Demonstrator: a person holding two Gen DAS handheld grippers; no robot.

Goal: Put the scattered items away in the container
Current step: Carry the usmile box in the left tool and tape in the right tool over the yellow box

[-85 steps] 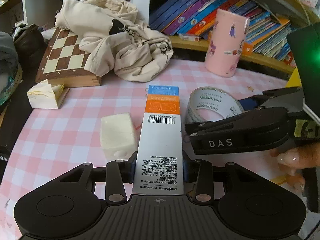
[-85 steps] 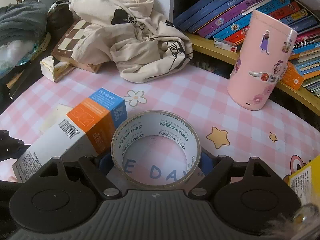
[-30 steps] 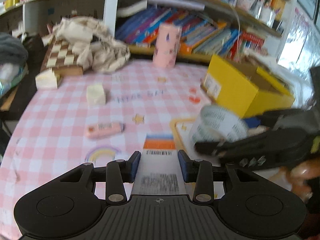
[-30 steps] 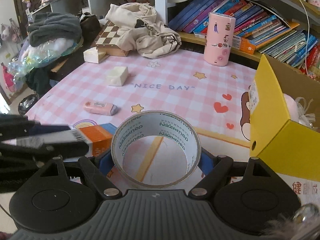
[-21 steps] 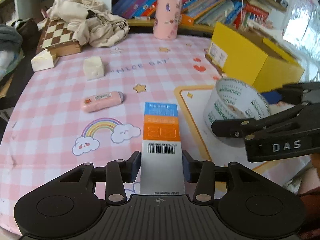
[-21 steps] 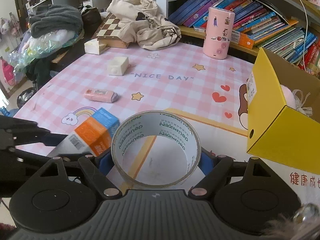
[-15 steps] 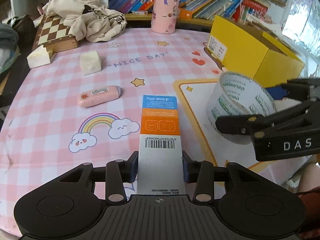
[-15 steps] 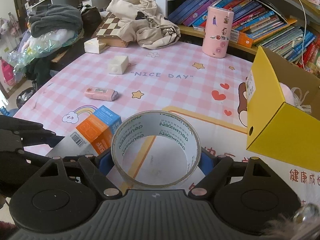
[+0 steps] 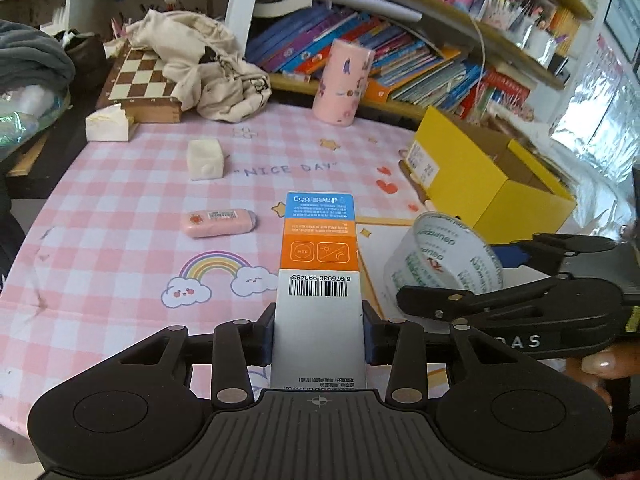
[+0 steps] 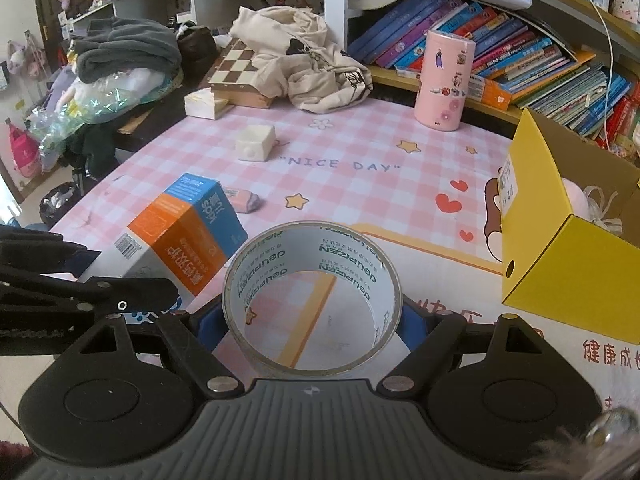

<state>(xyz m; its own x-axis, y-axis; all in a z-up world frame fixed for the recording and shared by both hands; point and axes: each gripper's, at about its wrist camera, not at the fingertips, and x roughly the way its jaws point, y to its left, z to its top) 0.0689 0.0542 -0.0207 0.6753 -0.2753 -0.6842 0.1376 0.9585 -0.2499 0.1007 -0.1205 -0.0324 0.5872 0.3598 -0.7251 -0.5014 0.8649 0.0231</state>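
My left gripper (image 9: 319,338) is shut on a long toothpaste box (image 9: 318,272), white, orange and blue, held above the table; the box also shows in the right wrist view (image 10: 182,236). My right gripper (image 10: 312,322) is shut on a roll of clear tape (image 10: 312,300), which also shows in the left wrist view (image 9: 442,258). The open yellow box (image 9: 484,184) stands to the right, with a pink soft item inside (image 10: 576,200). A pink eraser (image 9: 218,222) and a white cube (image 9: 205,159) lie on the pink checked tablecloth.
A pink cylinder (image 9: 344,82) stands at the back by a shelf of books. A chessboard (image 9: 140,80), a beige cloth (image 9: 200,68) and a tissue block (image 9: 108,126) sit at the back left. The table edge runs along the left.
Both grippers lifted their items from the back of the table and carried them toward the near right, close to the yellow box. In the last half second the view shifted only slightly.
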